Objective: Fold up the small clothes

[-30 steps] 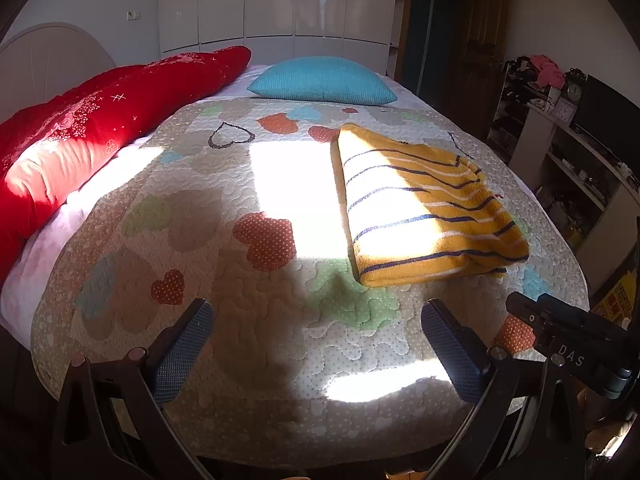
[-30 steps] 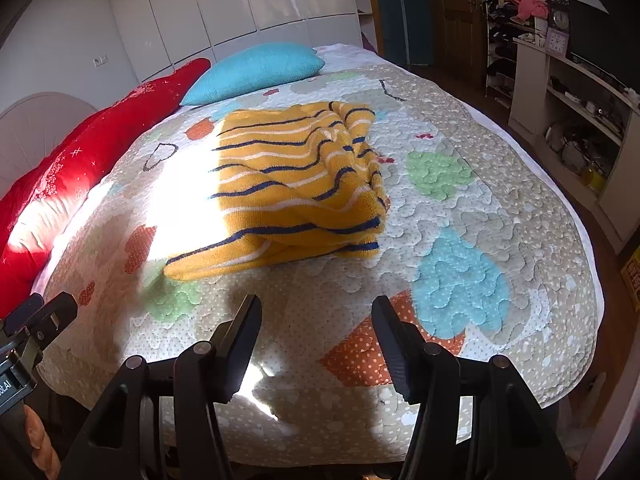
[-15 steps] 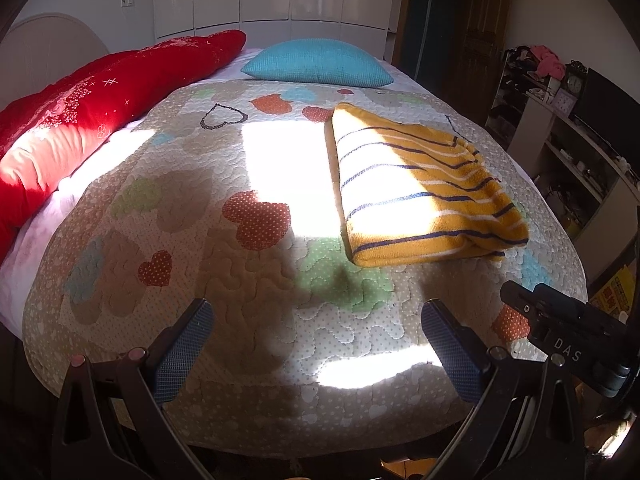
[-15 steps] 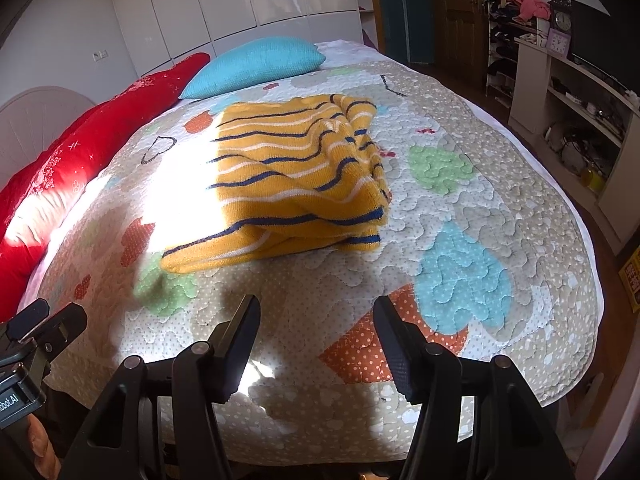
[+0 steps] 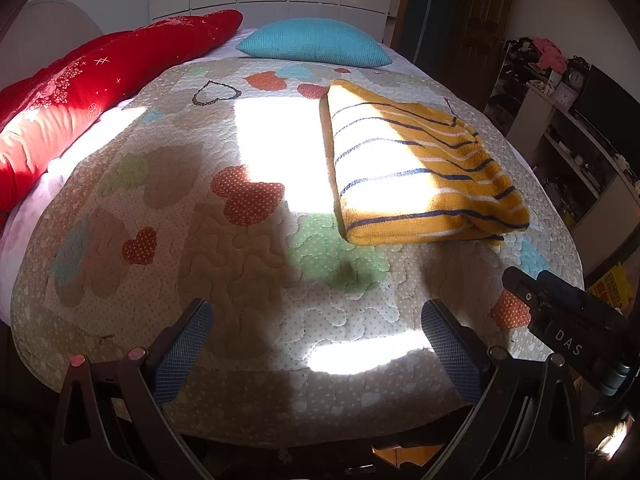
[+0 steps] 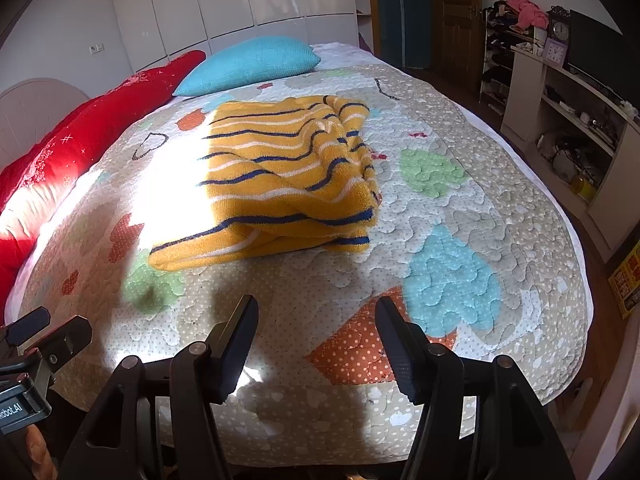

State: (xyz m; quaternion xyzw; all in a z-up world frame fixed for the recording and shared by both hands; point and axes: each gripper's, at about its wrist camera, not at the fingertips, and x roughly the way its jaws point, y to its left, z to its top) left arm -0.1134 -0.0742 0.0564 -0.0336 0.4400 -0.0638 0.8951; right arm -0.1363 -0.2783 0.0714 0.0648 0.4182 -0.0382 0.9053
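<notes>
A yellow knit garment with navy and white stripes (image 5: 416, 168) lies folded in a flat rectangle on the quilted bed (image 5: 240, 264); it also shows in the right wrist view (image 6: 288, 184). My left gripper (image 5: 316, 316) is open and empty, near the foot edge of the bed, well short of the garment. My right gripper (image 6: 316, 312) is open and empty, also near the foot edge, a little in front of the garment's near fold. The right gripper's body (image 5: 568, 320) shows at the right of the left wrist view.
A long red bolster (image 5: 80, 92) lies along the bed's left side and a teal pillow (image 5: 316, 44) at the head. White wardrobes stand behind. Open shelves with clutter (image 6: 568, 120) stand to the right of the bed.
Both grippers have drawn back and risen slightly from the bed, so more of the quilt's foot edge shows. The garment has not moved. Both grippers stay open.
</notes>
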